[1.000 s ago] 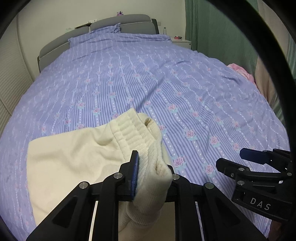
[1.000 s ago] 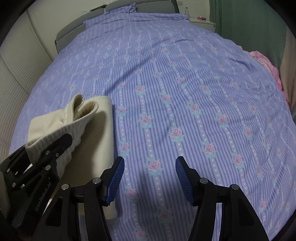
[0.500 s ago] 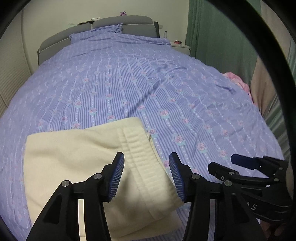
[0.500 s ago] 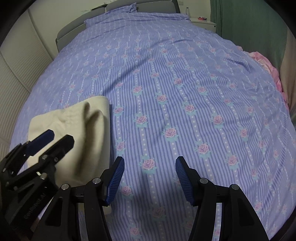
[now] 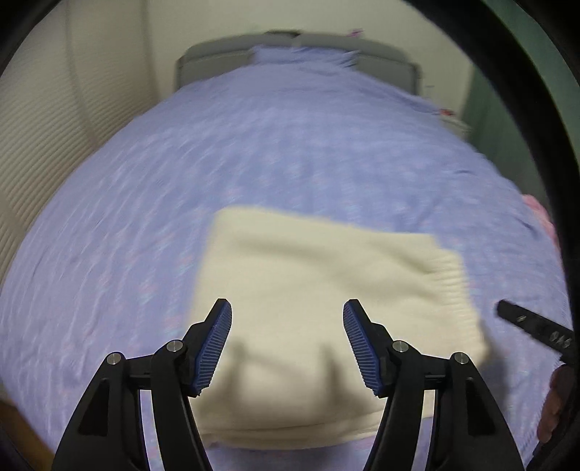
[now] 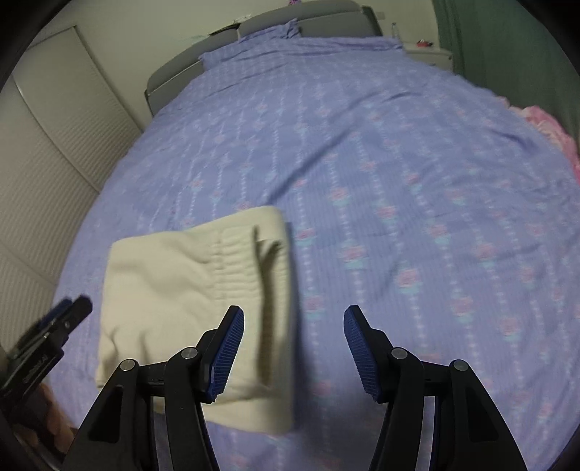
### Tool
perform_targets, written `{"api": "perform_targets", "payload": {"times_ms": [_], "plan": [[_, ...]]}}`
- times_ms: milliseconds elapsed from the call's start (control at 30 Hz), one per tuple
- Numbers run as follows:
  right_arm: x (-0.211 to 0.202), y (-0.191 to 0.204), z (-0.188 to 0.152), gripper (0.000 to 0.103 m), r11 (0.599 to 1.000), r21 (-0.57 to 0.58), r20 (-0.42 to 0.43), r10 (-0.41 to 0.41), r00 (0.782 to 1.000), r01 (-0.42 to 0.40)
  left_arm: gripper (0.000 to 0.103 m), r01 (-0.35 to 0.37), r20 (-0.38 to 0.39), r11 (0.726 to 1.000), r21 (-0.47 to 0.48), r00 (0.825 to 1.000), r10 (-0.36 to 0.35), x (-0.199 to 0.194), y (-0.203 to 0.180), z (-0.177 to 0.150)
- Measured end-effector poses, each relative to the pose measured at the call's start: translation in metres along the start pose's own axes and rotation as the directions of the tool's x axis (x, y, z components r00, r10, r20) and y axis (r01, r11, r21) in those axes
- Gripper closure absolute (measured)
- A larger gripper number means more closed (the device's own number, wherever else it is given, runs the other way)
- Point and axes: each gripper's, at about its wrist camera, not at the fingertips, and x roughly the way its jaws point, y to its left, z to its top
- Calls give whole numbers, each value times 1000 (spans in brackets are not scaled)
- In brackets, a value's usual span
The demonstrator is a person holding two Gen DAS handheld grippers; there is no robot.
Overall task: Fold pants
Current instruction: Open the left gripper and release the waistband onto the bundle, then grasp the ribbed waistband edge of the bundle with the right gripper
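The cream pants (image 5: 326, 290) lie folded into a flat rectangle on the purple flowered bedspread (image 5: 253, 152), with the ribbed waistband at its right side. My left gripper (image 5: 286, 342) hovers above the fold's near part, its jaws opening and nothing between them. In the right wrist view the same pants (image 6: 188, 290) lie at the lower left, and my right gripper (image 6: 293, 353) stands open over the bedspread (image 6: 398, 181) just right of them, holding nothing. The left gripper (image 6: 54, 326) shows at that view's left edge. The left wrist view is blurred.
A grey headboard (image 6: 290, 18) and a pillow (image 6: 275, 29) sit at the far end of the bed. Pink fabric (image 6: 551, 126) lies at the bed's right edge by a green curtain (image 6: 507, 47). A pale ribbed wall panel (image 6: 47, 181) runs along the left.
My left gripper let go of the waistband, which dropped flat onto the folded pants, then opened wide and swung back to the left. The right gripper shifted slightly and stayed open.
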Motion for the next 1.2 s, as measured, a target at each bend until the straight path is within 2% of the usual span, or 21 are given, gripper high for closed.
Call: {"api": "perform_targets", "payload": {"times_ms": [100,200,367,433,633,700,767,800,867,933,967,1000,1067,1100,1200], "plan": [[22,9,1,25,999,36,-14,12,1000,-11,39,-47,-28,998,-47,999,45,8,32,-5],[42,16,1,25,998,51,-37,23,999,-22,36,-52,-34,997,-53,998,51,14,48,-8],[67,13,-3,25,993,108,-84,57,995,-48,34,80,-68,987,-142,994,-91,31,71,-4],[72,11,-8,25,992,115,-90,54,994,-44,34,85,-83,985,-153,992,-99,37,74,0],[78,8,-15,23,996,90,-106,-8,994,17,34,72,-126,993,-96,988,-84,54,70,-5],[66,12,-12,23,996,73,-77,-39,996,45,34,78,-134,993,-94,987,-90,54,72,-4],[44,23,-6,23,996,25,18,-91,996,91,32,95,-131,991,-94,986,-106,53,71,-6],[37,27,-2,23,997,8,47,-74,996,73,32,94,-128,992,-85,986,-104,53,70,-6],[37,30,9,29,1000,-13,53,-21,998,21,32,75,-118,995,-58,990,-82,53,67,-5],[48,36,22,53,999,-45,31,4,1000,-3,32,71,-121,996,-55,990,-77,56,65,-4],[54,37,27,58,998,-62,22,0,1000,1,32,73,-124,996,-60,989,-80,58,65,-4],[63,38,32,61,997,-81,10,-7,1000,7,32,73,-124,995,-66,989,-81,60,64,-3],[77,38,39,61,996,-88,-18,-10,1000,9,32,66,-126,995,-71,989,-75,63,64,-4],[82,37,43,66,997,-77,-32,6,999,-8,32,58,-128,996,-68,990,-66,66,64,-3],[75,38,48,95,994,-104,-10,-19,1000,18,32,47,-137,997,-68,989,-56,70,63,-4]]}}
